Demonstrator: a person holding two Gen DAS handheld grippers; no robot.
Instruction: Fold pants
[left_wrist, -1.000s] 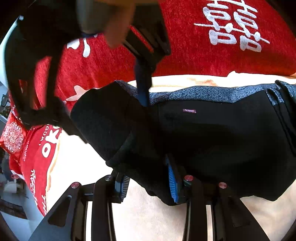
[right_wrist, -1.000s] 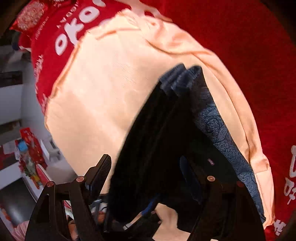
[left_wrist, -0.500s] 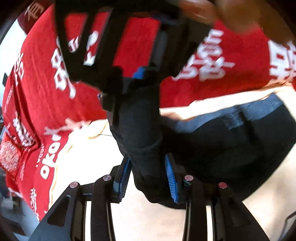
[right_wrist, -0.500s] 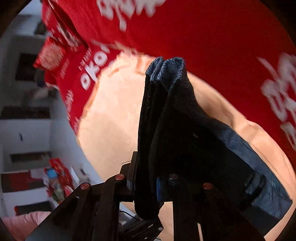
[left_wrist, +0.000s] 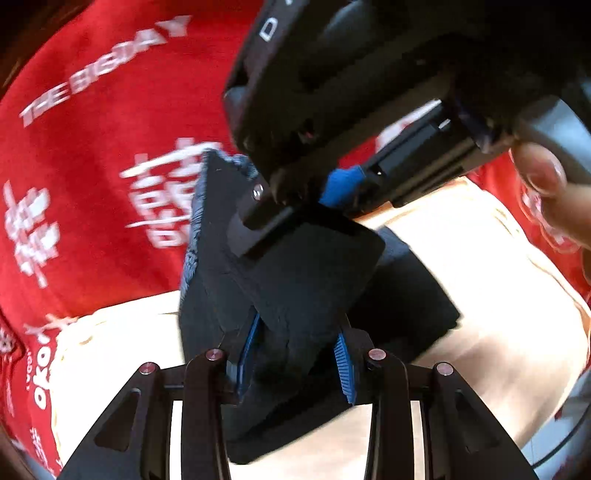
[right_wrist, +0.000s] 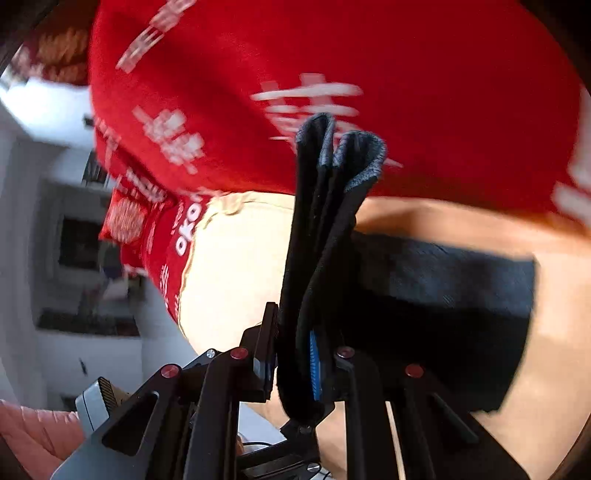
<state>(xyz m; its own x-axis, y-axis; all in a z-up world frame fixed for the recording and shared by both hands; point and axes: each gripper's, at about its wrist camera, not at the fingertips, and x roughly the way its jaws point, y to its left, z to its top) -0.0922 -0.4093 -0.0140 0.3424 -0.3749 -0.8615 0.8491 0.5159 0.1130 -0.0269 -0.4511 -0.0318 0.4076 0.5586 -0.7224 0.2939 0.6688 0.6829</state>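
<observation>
- Your left tool is pinching a thick bunch of the black pants; the blue ribbed pads press in from both sides of the cloth.
- Your right tool is likewise clamped on a folded edge of the pants; one blue pad shows against the fabric, the other is hidden behind the fold.
- In the left wrist view your right tool sits just above and ahead of the left one, gripping the same lifted fold from the top; your right hand shows at the right edge, around the handle.
- The held part of the pants stands upright between the two tools, off the bed. In the right wrist view its top edge shows doubled grey-blue layers.
- The rest of the pants lies flat on the cream sheet, trailing to the right from the lifted fold.
- The cream sheet covers the near part of the bed; beyond it lies a red blanket with white lettering and characters.
- Far left in the right wrist view: a blurred room with white walls, details unreadable. A pink cloth sits at the lower left corner.
</observation>
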